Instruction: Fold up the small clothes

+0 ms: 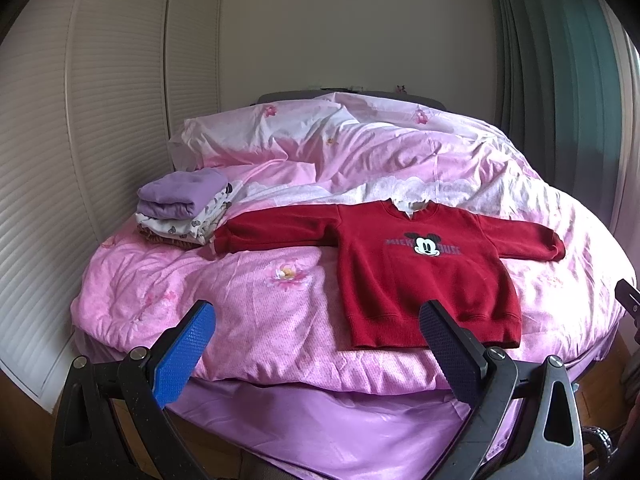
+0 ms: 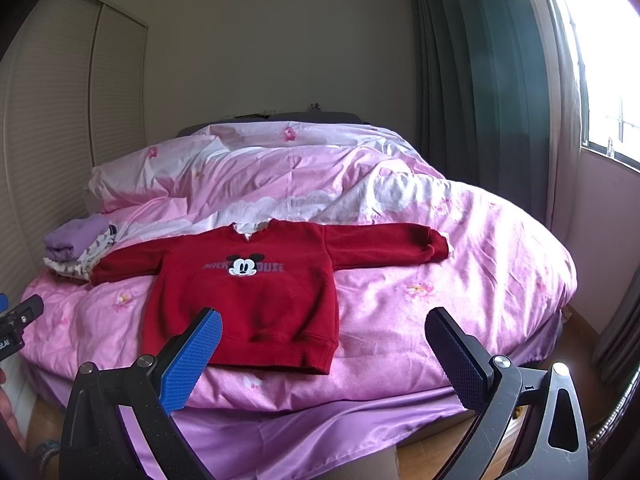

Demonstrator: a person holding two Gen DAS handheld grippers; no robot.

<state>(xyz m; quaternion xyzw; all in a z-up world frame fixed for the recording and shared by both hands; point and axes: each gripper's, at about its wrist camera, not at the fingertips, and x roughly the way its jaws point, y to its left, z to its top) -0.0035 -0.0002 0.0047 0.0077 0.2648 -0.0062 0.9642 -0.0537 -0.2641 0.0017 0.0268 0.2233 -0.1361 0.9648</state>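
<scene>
A small red sweatshirt (image 1: 420,280) with a Mickey Mouse face lies flat, face up, on the pink duvet (image 1: 260,312), both sleeves spread out sideways. It also shows in the right wrist view (image 2: 256,292). My left gripper (image 1: 316,320) is open and empty, held before the bed's near edge, its right finger over the sweatshirt's hem. My right gripper (image 2: 324,328) is open and empty, also before the near edge, its left finger over the hem. Neither touches the cloth.
A stack of folded clothes (image 1: 184,208) with a purple piece on top sits at the left of the bed, by the left sleeve end; it also shows in the right wrist view (image 2: 80,246). A louvred wardrobe (image 1: 80,160) stands left, green curtains (image 2: 480,100) right.
</scene>
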